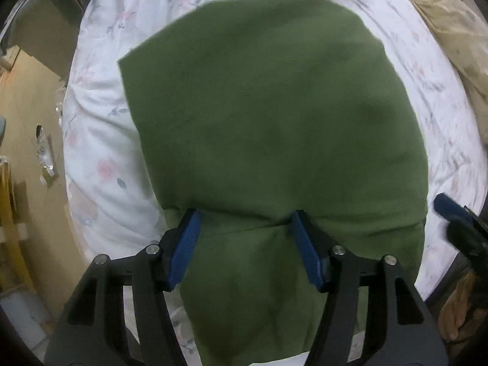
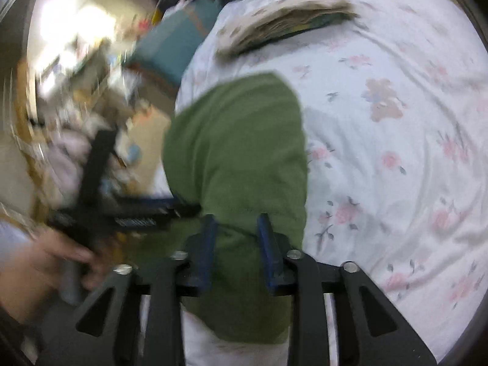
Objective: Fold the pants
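Green pants (image 1: pixel 268 116) lie flat on the floral bedsheet (image 1: pixel 100 140), already doubled into a broad slab; long axis runs 6-to-12 in the left wrist view, far end square-cut near 12, near end bunched into a fold ridge right at the fingertips. Key relation: that ridge sits directly under the left gripper (image 1: pixel 245 224), which points down at it, cloth filling the gap from pad to pad. Left jaws stand about half apart, pads not pinching, so nothing gripped. Right gripper (image 2: pixel 236 224) comes in at a slant over the same near end, pants stretching away toward 12 in its view and sheet to 3; jaws roughly half apart, cloth between them but no visible clamp. Both sit at the near edge; left looks squarer to the ridge, so I'd judge it better placed for the next pinch. In the left view the right gripper's blue tip shows at 3, just off the pants' edge. Hard to read: right view is motion-smeared, the person's hand (image 2: pixel 61 262) at 8 is a blur, layer count under the top ply is hidden, and the near hem is cut off behind both gripper bodies.
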{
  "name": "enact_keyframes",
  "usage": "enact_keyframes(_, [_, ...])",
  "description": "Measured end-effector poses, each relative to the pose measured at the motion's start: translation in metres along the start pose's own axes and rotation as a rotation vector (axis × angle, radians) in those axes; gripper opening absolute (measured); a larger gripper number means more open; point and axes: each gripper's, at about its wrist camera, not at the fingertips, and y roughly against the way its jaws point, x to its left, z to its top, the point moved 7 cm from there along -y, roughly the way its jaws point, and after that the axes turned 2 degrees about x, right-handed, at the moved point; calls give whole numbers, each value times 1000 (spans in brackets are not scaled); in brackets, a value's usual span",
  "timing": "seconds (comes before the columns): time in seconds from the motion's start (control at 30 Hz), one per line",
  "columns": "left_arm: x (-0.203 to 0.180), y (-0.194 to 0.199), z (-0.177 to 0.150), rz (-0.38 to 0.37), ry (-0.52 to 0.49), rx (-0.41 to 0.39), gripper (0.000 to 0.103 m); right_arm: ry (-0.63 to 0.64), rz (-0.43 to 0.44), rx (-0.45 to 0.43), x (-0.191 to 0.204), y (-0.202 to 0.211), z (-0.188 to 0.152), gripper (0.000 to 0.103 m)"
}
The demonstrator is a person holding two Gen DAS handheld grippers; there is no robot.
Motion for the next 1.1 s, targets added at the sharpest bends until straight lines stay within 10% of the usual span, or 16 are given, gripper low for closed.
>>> enact_keyframes(0.07, [4, 6, 4, 11, 9, -25, 60, -126, 21, -21, -22, 11, -1, 92])
enact_keyframes(0.23, [13, 21, 10, 6, 42, -63, 60, -379, 134, 186, -57, -39, -44, 95])
enact_keyframes(0.47, [26, 25, 14, -15, 75, -86, 59, -289, 201, 228, -24, -67, -67, 95])
enact_keyframes(0.57, [27, 42, 23, -91, 144, -133, 59, -270, 145, 196, -25, -72, -67, 76])
enact_keyframes(0.63, [27, 55, 27, -115, 179, -181, 59, -269, 104, 168, -25, -67, -62, 35])
enact_keyframes(0.7, [35, 66, 31, -122, 207, -228, 59, -167, 55, 162, -11, -55, -54, 23])
enact_keyframes(0.9, [59, 87, 40, -158, 313, -308, 59, -24, 76, 167, -6, -1, 5, 19])
enact_keyframes(1.1, [56, 85, 43, -200, 340, -319, 68, -100, -48, 102, -101, 24, 80, 19])
